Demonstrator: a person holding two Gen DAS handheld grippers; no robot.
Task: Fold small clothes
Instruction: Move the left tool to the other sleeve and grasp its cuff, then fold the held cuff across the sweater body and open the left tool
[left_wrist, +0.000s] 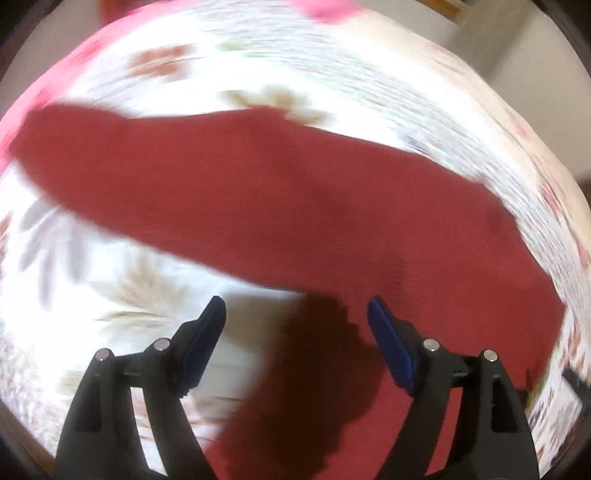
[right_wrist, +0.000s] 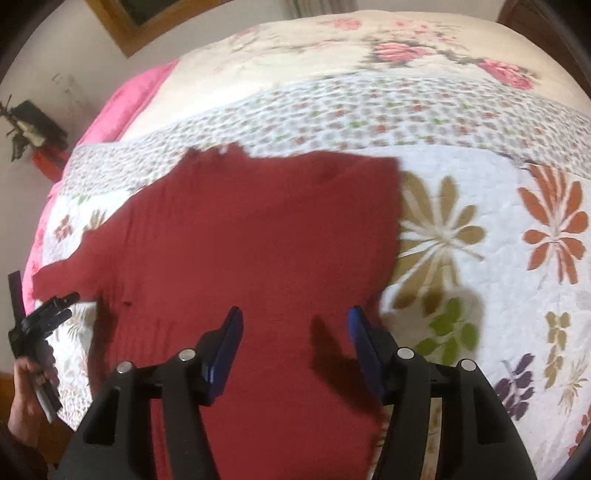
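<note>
A: Entry, both wrist views. Where is the garment?

B: A dark red knit garment (right_wrist: 258, 236) lies spread flat on a floral quilt (right_wrist: 480, 221) that covers a bed. In the right wrist view one sleeve runs out to the left, and its far edge meets the quilt's small-print border band.

A: Right gripper?

B: The right gripper (right_wrist: 295, 325) is released, blue-padded fingers (right_wrist: 225, 350) set wide, nothing between them. It hangs above the near part of the red knit, with the garment's right edge just beside the right finger.

A: Left gripper?

B: The left gripper (left_wrist: 295, 314) is likewise spread apart and empty. Its view is motion-blurred. The red garment (left_wrist: 258, 206) crosses that view as a long band from far left to near right; the right finger sits over red cloth, the left finger over white quilt (left_wrist: 92, 258).

A: Anything else?

B: In the right wrist view the left gripper's body (right_wrist: 40, 325) shows at the near left edge, held in a hand (right_wrist: 26, 398), off the sleeve's tip. A pink blanket (right_wrist: 133, 99) lies along the bed's far left side.
</note>
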